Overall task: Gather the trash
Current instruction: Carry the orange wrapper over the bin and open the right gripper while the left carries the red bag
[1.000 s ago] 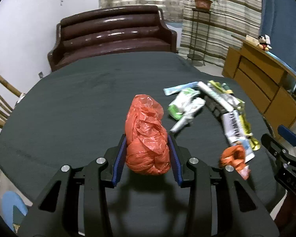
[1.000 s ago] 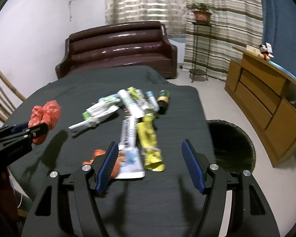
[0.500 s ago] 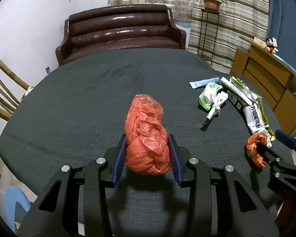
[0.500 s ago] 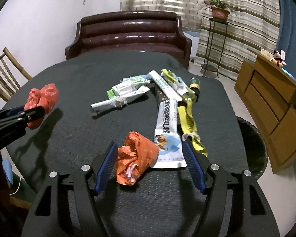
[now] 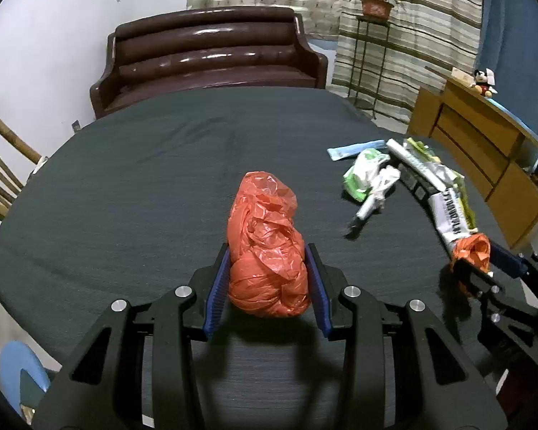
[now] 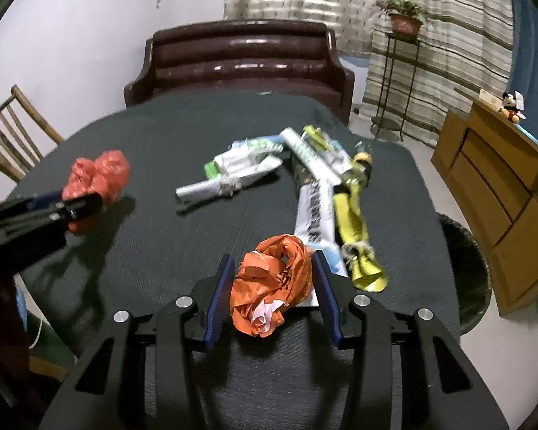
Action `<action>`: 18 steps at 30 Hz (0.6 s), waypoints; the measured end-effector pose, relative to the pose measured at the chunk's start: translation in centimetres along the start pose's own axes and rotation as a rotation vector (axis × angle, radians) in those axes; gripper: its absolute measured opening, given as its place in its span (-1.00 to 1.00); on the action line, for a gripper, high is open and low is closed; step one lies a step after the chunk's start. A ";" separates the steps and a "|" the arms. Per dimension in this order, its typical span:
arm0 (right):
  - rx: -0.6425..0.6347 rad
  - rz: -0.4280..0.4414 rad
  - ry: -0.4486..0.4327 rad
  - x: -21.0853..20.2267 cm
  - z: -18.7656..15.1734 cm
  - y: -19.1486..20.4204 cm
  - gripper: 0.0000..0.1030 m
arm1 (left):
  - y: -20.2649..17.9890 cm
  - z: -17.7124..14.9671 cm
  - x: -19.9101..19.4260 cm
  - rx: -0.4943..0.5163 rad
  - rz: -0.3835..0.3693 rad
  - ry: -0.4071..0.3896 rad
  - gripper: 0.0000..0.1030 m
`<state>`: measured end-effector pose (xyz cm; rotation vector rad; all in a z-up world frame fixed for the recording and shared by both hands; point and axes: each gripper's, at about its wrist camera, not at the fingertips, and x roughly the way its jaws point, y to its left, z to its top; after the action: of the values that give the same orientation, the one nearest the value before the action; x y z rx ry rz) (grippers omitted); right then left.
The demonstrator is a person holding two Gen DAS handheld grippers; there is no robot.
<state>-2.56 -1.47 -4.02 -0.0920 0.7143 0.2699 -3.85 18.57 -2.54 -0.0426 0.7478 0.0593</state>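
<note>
Left gripper (image 5: 269, 279) clenched on a crumpled red plastic bag (image 5: 265, 251), held over the near edge of the tabletop (image 5: 143, 179), same as a second ago. Right gripper (image 6: 272, 286) now pinched around an orange crumpled wrapper (image 6: 272, 279); a second ago spread wide over the litter, half a second ago straddling the wrapper without pressing it. Wrapper sitting between the blue pads (image 6: 218, 294), low over the near right part of the tabletop, just beside the white pouch (image 6: 314, 215) and the yellow packet (image 6: 355, 236). Probably means both grasps secured, with carrying to the dark bin (image 6: 466, 268) off the right edge as the likely next step. Remaining on the tabletop toward the far right: green-and-white wrappers (image 6: 240, 168), a long tube (image 6: 312, 157), more packets. Collection judged early, most litter not yet picked up.
</note>
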 end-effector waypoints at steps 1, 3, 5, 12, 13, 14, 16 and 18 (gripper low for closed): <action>0.007 -0.002 -0.013 -0.4 0.2 -0.3 -0.14 | -0.3 0.1 0.0 0.002 -0.005 -0.003 -0.23; 0.016 -0.015 -0.041 -1.1 0.5 -1.0 -0.14 | -1.2 0.6 -0.3 0.004 -0.026 -0.014 -0.24; 0.036 -0.031 -0.064 -1.8 0.9 -2.2 -0.14 | -1.9 0.9 -0.6 0.012 -0.042 -0.024 -0.24; 0.119 -0.138 -0.122 -3.0 2.2 -8.2 -0.14 | -7.1 2.7 -0.6 0.054 -0.142 -0.057 -0.24; 0.130 -0.153 -0.126 -3.1 2.3 -9.0 -0.14 | -7.8 3.0 -0.6 0.060 -0.153 -0.061 -0.24; 0.144 -0.171 -0.130 -3.1 2.4 -10.1 -0.14 | -8.7 3.3 -0.5 0.069 -0.168 -0.067 -0.24; 0.168 -0.196 -0.134 -3.1 2.5 -11.8 -0.14 | -10.5 3.8 -0.4 0.085 -0.193 -0.075 -0.24; 0.187 -0.218 -0.139 -3.0 2.7 -13.3 -0.14 | -12.6 4.3 0.0 0.104 -0.222 -0.080 -0.24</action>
<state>0.66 -14.46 -0.12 0.0267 0.5832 0.0005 -0.08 6.30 0.82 -0.0243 0.6614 -0.1885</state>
